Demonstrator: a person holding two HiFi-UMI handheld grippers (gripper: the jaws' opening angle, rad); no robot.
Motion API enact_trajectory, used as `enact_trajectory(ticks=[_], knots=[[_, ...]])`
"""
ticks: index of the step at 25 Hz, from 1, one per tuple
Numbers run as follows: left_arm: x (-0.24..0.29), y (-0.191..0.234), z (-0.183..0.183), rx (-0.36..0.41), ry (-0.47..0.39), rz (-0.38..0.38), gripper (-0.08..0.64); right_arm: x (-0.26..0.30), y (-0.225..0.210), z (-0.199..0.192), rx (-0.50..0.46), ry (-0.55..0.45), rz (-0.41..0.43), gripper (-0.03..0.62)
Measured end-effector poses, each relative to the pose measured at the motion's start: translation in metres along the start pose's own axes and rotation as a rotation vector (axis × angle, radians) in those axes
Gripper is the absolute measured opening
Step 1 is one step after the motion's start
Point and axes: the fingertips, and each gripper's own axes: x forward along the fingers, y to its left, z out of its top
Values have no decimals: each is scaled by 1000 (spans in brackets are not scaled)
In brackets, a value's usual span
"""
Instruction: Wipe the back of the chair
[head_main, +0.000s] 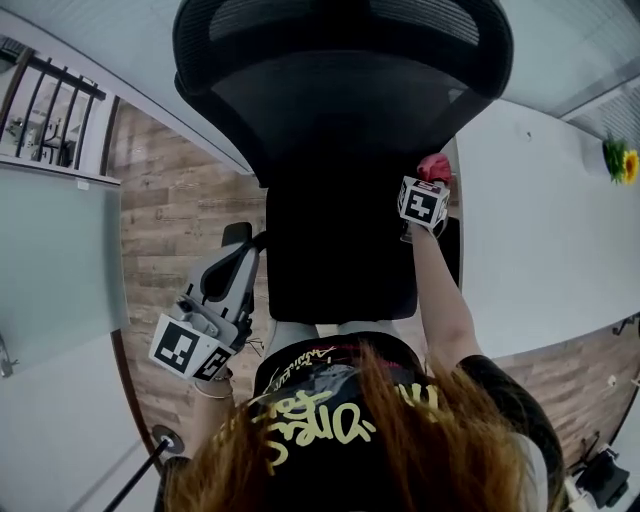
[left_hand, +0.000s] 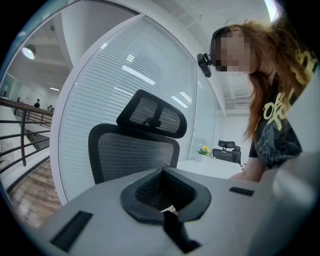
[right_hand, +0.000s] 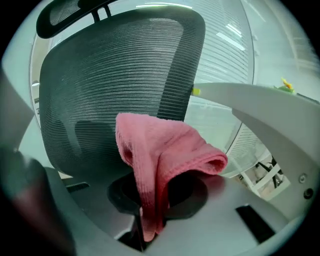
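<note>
The right gripper (right_hand: 142, 220), clamped on the pink cloth (right_hand: 165, 150), should press it flat against the chair back (right_hand: 110, 75) and sweep evenly; the left gripper (left_hand: 167, 215) hangs closed, empty.

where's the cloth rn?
The cloth is clamped in the right hand-held gripper, raised at the right edge of the chair back, beside the white table.

1. The chair back (right_hand: 115, 75) is black mesh in a dark frame and stands upright.
2. The pink cloth (right_hand: 165, 150), folded and bunched, hangs pinched in the right gripper (right_hand: 143, 225), just beside the back's right edge.
</note>
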Motion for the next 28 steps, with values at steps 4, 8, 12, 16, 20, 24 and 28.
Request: enact_trajectory(ticks=[4,8,12,16,20,24,28], knots=[[-8,4,-4,-8,3,34,-6,0,3,-1,-6,-5,-29,63],[-15,11,-5,-23,-2,59,-6,0,5,0,3,-13,-55,63],[-19,16,-7,-34,-3,60,-6,-1,18,-1,-8,-8,-50,63],[-20,26,-3,-35,-10,48,-6,0,29,0,0,-5,-53,63],[-22,37,4,-27,-15,38,-6,0,39,2,-3,1,-57,63],[-29,52,4,-29,-12,36,-6,1,54,2,-2,9,-59,63],[-37,64,1,-33,-3,38,-6,7,73,-1,-2,3,-39,63]])
